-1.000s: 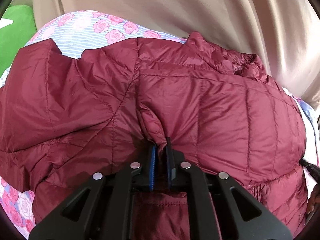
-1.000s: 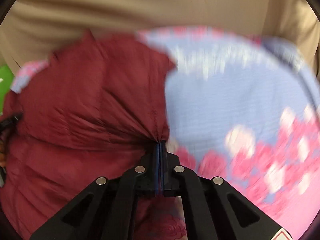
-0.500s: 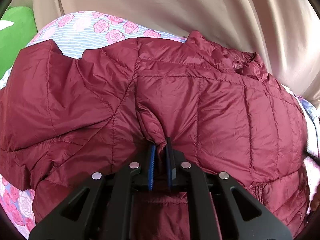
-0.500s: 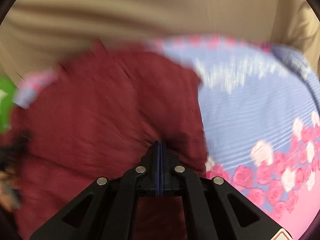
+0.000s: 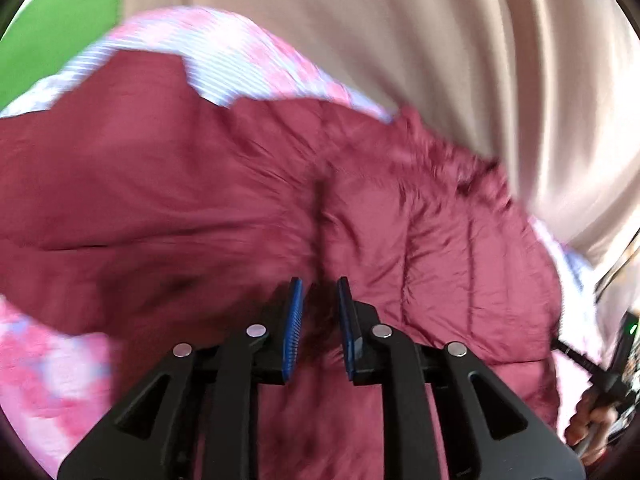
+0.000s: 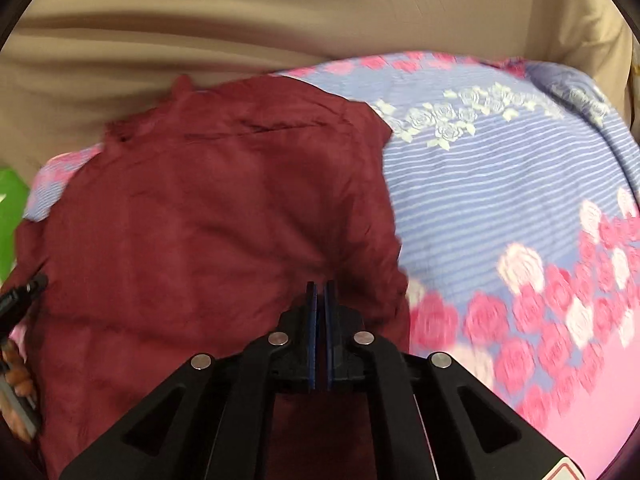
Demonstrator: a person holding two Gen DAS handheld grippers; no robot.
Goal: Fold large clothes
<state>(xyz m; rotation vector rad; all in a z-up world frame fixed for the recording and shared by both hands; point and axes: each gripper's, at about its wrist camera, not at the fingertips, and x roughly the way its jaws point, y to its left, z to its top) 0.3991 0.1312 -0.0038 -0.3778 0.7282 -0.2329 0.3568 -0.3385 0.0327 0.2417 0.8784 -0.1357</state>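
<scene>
A maroon quilted puffer jacket lies spread on a floral bedsheet. My left gripper hovers over the jacket's middle. Its jaws are opening, and a clear gap shows between the blue pads with no fabric pinched in it. In the right wrist view the jacket fills the left half, its edge lying on the sheet. My right gripper sits just over that edge. Its jaws are beginning to open, with only a thin slit between the pads and no cloth visible in it.
A beige curtain hangs behind the bed, seen again as the curtain in the right view. A green item lies at the far left. A person's hand holds the other gripper's handle at the lower right.
The left pads were shut on a ridge of jacket fabric and have now let it go, parted and swung sideways. The right gripper carried the jacket edge leftward and its pads parted a sliver.
</scene>
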